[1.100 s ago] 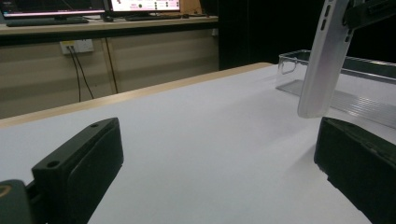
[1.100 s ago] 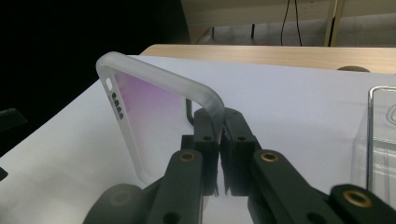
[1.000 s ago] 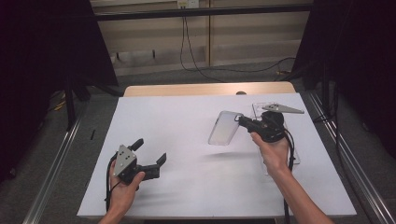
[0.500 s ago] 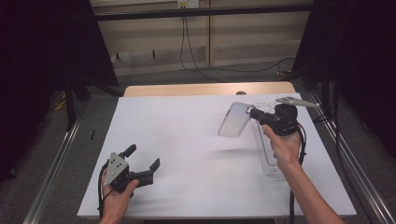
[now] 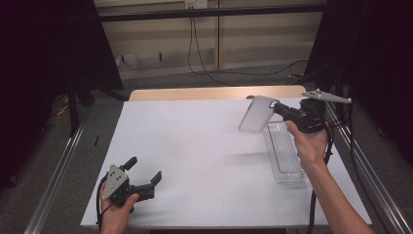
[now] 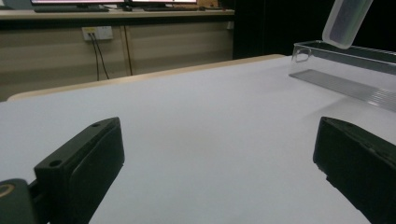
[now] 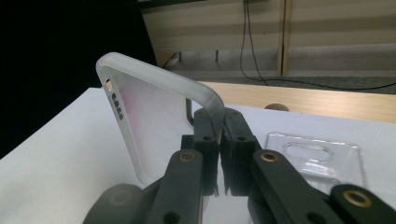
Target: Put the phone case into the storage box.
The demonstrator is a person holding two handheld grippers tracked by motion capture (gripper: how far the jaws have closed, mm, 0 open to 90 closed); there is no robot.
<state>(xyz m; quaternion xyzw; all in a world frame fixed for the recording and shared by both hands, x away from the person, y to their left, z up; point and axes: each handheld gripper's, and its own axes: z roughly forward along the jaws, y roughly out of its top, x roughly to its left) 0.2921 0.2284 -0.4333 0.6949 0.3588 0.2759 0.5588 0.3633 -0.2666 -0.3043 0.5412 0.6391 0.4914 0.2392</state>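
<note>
Frosted phone case (image 5: 257, 114) clamped edge-on in the right gripper (image 5: 282, 112), held above the white bench (image 5: 195, 146).

No readable writing or brand anywhere on case or clear tray (image 5: 285, 153). Jaws closed on the case's rim, its body standing out to one side of them in the right gripper view (image 7: 154, 121), over the tray's far end. Left gripper (image 5: 146, 178) low near the bench's near edge, jaws wide apart, holding nothing. Case's upper part cut off in the left gripper view (image 6: 348, 18).
</note>
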